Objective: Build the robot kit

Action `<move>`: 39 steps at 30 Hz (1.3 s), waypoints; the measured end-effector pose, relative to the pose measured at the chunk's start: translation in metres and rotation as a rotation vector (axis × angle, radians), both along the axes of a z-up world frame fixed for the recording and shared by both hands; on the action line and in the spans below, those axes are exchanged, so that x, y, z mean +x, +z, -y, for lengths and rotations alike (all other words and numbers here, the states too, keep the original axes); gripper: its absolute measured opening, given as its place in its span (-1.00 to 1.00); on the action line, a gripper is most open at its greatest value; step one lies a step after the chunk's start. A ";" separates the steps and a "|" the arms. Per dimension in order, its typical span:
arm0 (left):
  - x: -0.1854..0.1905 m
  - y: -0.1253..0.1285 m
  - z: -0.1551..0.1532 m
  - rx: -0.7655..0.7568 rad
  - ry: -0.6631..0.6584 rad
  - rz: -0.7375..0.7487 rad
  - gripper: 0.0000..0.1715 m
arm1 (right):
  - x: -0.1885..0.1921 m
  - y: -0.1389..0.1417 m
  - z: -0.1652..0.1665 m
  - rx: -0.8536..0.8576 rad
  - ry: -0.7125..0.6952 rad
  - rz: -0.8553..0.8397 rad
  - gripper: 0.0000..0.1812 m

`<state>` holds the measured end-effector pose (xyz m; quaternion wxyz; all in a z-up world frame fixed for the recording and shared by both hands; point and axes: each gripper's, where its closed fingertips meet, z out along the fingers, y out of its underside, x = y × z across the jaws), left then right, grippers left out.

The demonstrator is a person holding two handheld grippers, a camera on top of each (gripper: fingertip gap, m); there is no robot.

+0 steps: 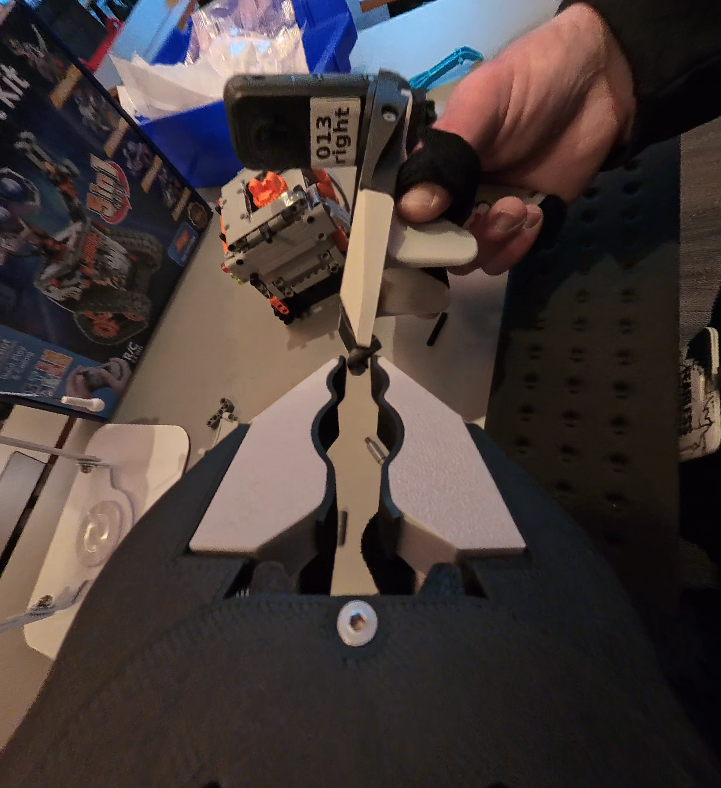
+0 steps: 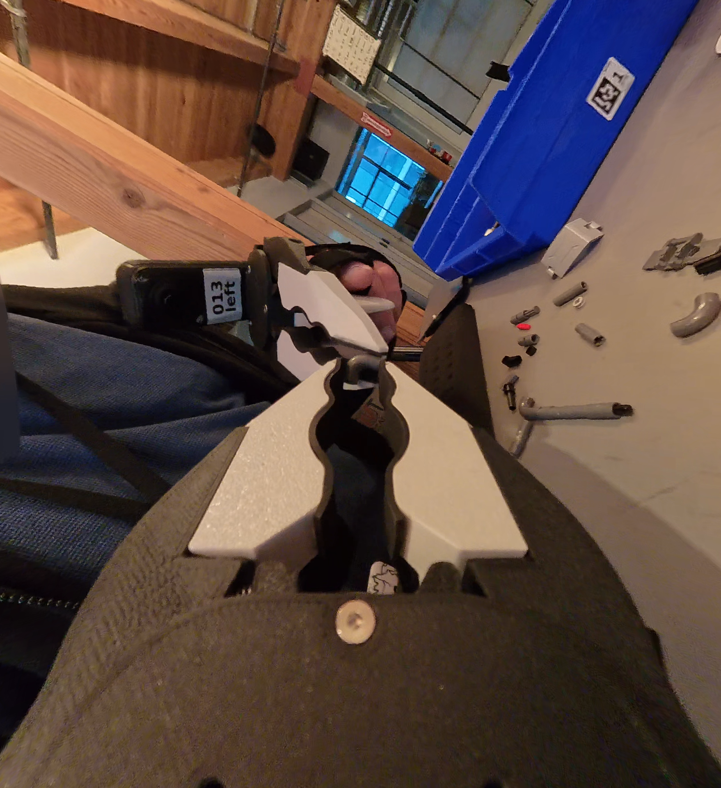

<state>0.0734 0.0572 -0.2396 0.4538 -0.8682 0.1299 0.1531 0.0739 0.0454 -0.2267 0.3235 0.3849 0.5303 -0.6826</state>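
Grey table [image 2: 670, 490] (parts scattered), blue bin [image 2: 533, 140], timber beams behind, both tongs pinching small pieces.

Print stands on a dark toy box [image 1: 51, 213] at nine o'clock, a white camera label [image 1: 335, 130] at twelve, and a blue bin's white tag [image 2: 610, 88] at one.

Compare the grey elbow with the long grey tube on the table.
The elbow is short and bent in a quarter curve; the long tube is straight. The elbow lies alone; the tube joins another grey piece at one end and has a black pin in the other. Both are grey and lie on the table.
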 end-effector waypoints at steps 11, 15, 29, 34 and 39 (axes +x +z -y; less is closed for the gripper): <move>-0.002 -0.006 0.004 -0.081 0.035 0.200 -0.94 | 0.000 -0.007 -0.008 0.310 -0.161 -0.192 -0.70; 0.001 -0.011 0.002 -0.129 0.037 0.296 -0.94 | 0.001 -0.011 -0.003 0.633 -0.185 -0.423 -0.79; -0.004 0.012 -0.010 0.037 0.055 0.359 -0.82 | -0.007 0.016 -0.021 0.071 -0.303 -0.127 -0.96; -0.008 0.015 -0.013 0.082 0.092 0.392 -0.95 | -0.007 0.015 -0.019 -0.009 -0.334 -0.074 -0.95; -0.007 0.007 -0.011 0.024 0.112 0.416 -0.95 | -0.008 0.005 -0.019 0.224 -0.392 -0.181 -0.89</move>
